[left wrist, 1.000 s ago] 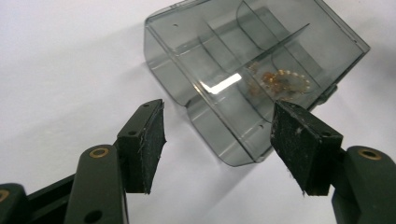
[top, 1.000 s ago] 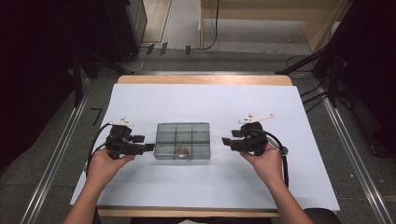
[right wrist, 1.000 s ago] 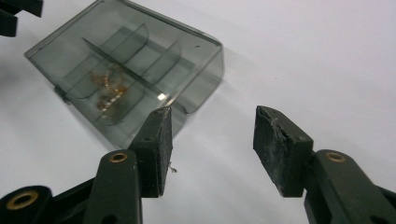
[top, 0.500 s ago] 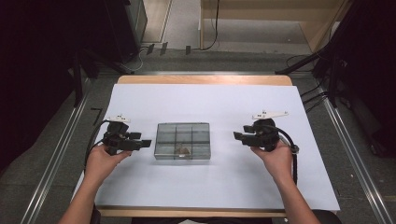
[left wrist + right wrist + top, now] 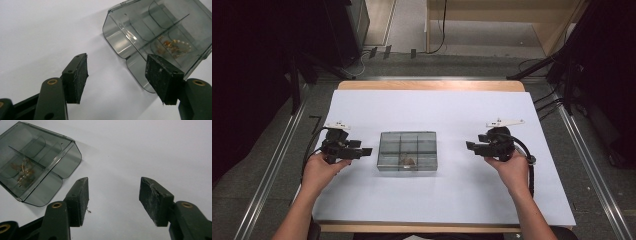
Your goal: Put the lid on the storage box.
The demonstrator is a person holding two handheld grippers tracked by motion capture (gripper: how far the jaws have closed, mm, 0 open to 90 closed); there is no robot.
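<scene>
Surroundings, table and floor

White sheet [image 5: 447,112] covers most of a wooden table [image 5: 432,85], bare wood showing along the 12 o'clock edge. Grey floor [image 5: 412,62] beyond. Metal rails [image 5: 269,165] run along the table at 9 and 3 o'clock. Black cables [image 5: 439,35] at 12 o'clock; dark stands [image 5: 297,75] at 10 o'clock.

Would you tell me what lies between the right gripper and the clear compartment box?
Nothing: in the high view, bare white table cover separates the right gripper from the box.
</scene>
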